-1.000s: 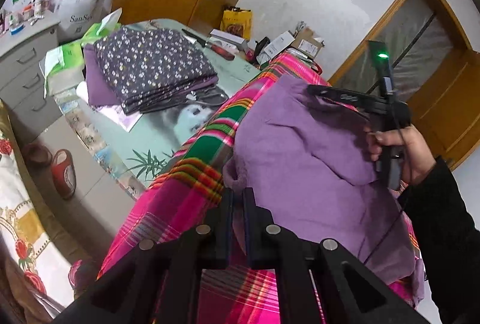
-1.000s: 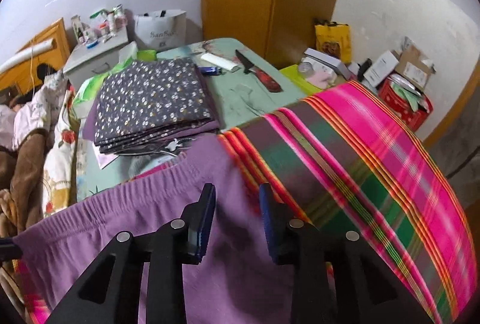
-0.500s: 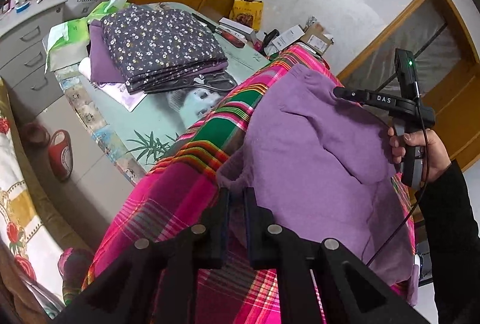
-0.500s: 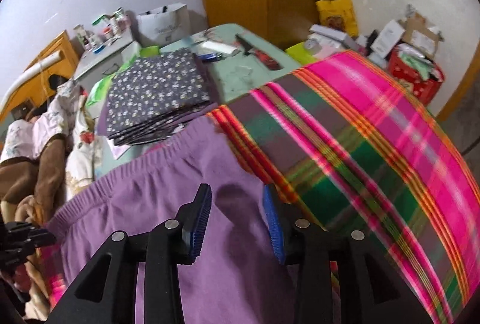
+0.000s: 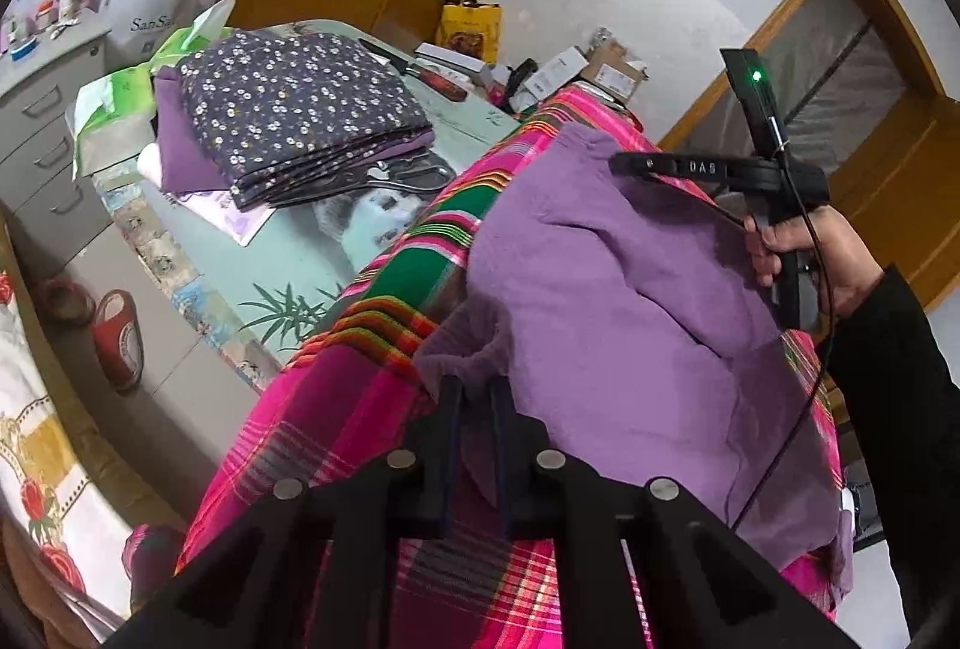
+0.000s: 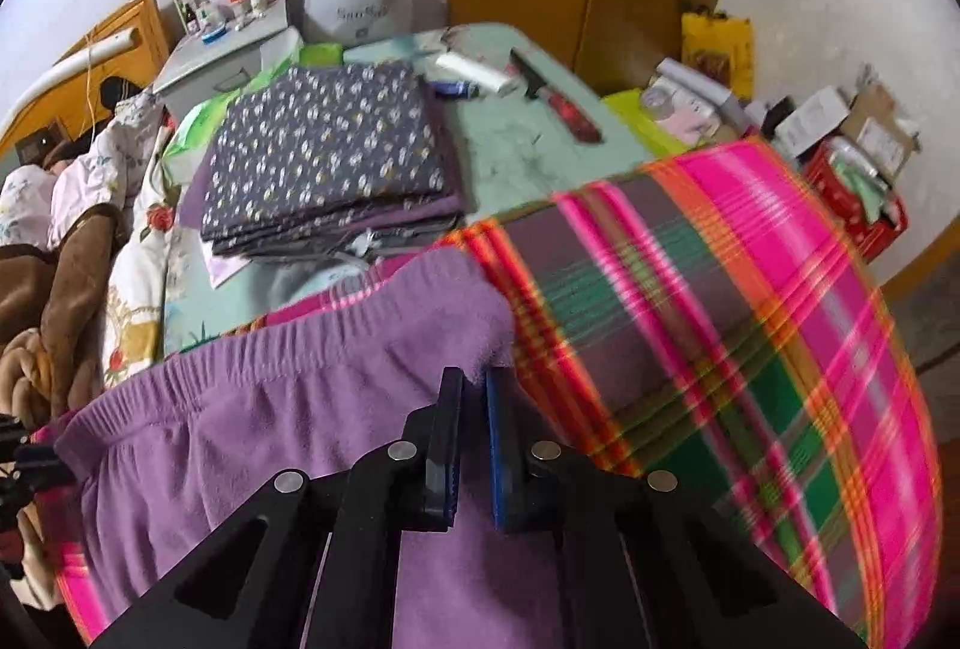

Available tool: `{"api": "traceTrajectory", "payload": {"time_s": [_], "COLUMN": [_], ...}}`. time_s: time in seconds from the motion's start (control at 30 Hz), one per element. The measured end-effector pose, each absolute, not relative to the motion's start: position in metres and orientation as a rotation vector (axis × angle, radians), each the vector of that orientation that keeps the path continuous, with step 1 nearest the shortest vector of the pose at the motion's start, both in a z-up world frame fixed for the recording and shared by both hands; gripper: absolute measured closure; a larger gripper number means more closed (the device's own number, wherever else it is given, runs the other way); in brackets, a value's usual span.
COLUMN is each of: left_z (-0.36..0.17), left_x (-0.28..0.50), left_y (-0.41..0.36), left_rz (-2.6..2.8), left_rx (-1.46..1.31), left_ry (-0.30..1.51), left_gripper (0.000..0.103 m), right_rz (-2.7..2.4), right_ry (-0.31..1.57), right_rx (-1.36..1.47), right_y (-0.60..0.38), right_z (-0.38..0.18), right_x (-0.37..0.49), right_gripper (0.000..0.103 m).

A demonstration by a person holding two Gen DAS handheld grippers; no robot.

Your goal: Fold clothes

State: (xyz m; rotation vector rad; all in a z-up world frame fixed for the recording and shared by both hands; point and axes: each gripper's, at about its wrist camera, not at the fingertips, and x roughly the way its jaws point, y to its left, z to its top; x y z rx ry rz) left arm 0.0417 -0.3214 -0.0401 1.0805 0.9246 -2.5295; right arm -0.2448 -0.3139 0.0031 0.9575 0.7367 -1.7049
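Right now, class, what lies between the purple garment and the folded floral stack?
In both views, a strip of plaid cloth, then bare green tabletop, separates the garment from the stack.

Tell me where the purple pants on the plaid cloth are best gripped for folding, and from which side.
Grip the purple pants at the two ends of the gathered elastic waistband, coming in low over the plaid cloth. That hem is thick and straight, so it holds firm. The left gripper and right gripper already pinch those corners, jaws shut.

Red-handled knife (image 6: 563, 108), white paper bag (image 6: 359, 8), red slipper (image 5: 120, 331)
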Motion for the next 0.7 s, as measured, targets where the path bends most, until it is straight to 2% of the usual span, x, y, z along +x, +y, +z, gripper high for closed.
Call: {"api": "traceTrajectory", "payload": {"time_s": [0.07, 0.13, 0.23, 0.37, 0.4, 0.5, 0.6, 0.63, 0.7], "left_z": [-0.040, -0.041, -0.043, -0.044, -0.044, -0.041, -0.035, -0.031, -0.023], "left_x": [0.042, 0.042, 0.043, 0.043, 0.043, 0.042, 0.046, 0.048, 0.053], "left_y": [-0.322, -0.323, -0.325, -0.327, -0.326, -0.326, -0.333, -0.338, -0.347], "left_rz": [-2.533, -2.532, -2.528, -2.525, -2.530, -2.532, -2.512, -2.503, -2.476], "left_rx": [1.083, 1.086, 1.088, 1.092, 1.093, 1.078, 1.035, 1.009, 0.964], "left_ry": [0.931, 0.943, 0.959, 0.974, 0.966, 0.940, 0.914, 0.909, 0.870], "left_gripper": [0.094, 0.094, 0.094, 0.094, 0.094, 0.096, 0.098, 0.103, 0.103], "right_rz": [-1.713, -1.711, -1.710, -1.691, -1.683, -1.687, -1.742, -1.765, -1.808], "right_ry": [0.708, 0.699, 0.740, 0.746, 0.754, 0.779, 0.742, 0.717, 0.672], "right_rx": [0.933, 0.947, 0.944, 0.983, 0.997, 0.994, 0.933, 0.899, 0.828], "right_y": [-0.312, -0.315, -0.323, -0.332, -0.334, -0.336, -0.335, -0.334, -0.333], "right_z": [0.010, 0.012, 0.007, -0.003, -0.006, -0.010, 0.002, 0.010, 0.027], "right_x": [-0.248, -0.251, -0.250, -0.252, -0.251, -0.249, -0.249, -0.248, -0.246], "right_gripper": [0.089, 0.061, 0.056, 0.056, 0.057, 0.098, 0.098, 0.098, 0.098]}}
